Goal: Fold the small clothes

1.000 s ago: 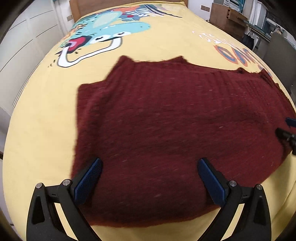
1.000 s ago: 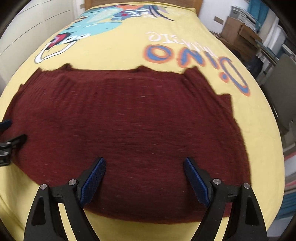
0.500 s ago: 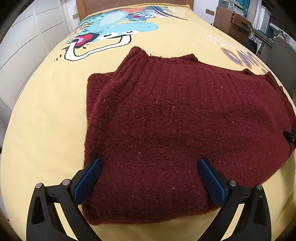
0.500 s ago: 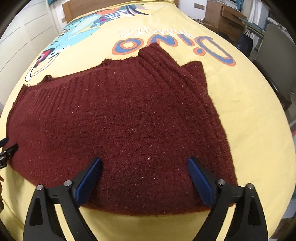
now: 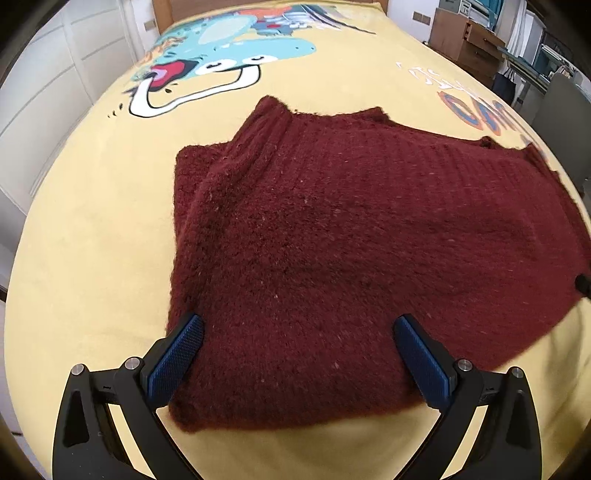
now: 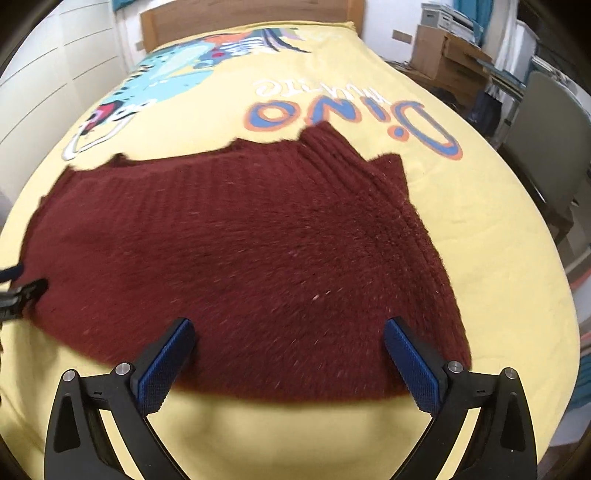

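Observation:
A dark red knitted sweater [image 5: 351, 240] lies folded on the yellow bed cover, with doubled layers along its left and right sides. It also shows in the right wrist view [image 6: 240, 266]. My left gripper [image 5: 297, 354] is open and empty, with its blue pads over the sweater's near left edge. My right gripper [image 6: 290, 356] is open and empty over the near right edge. The left gripper's tip [image 6: 22, 291] shows at the left edge of the right wrist view.
The yellow bed cover [image 5: 92, 258] has a dinosaur print [image 5: 221, 66] and "Dino" lettering [image 6: 351, 114] beyond the sweater. A wooden headboard [image 6: 240, 18], cardboard boxes [image 6: 443, 55] and a grey chair [image 6: 546, 147] stand around the bed. White cupboards [image 5: 44, 92] are on the left.
Both grippers have drawn back toward the near edge and tilted up. The sweater, spread wider a second ago, now lies with its sides folded in and sits still.

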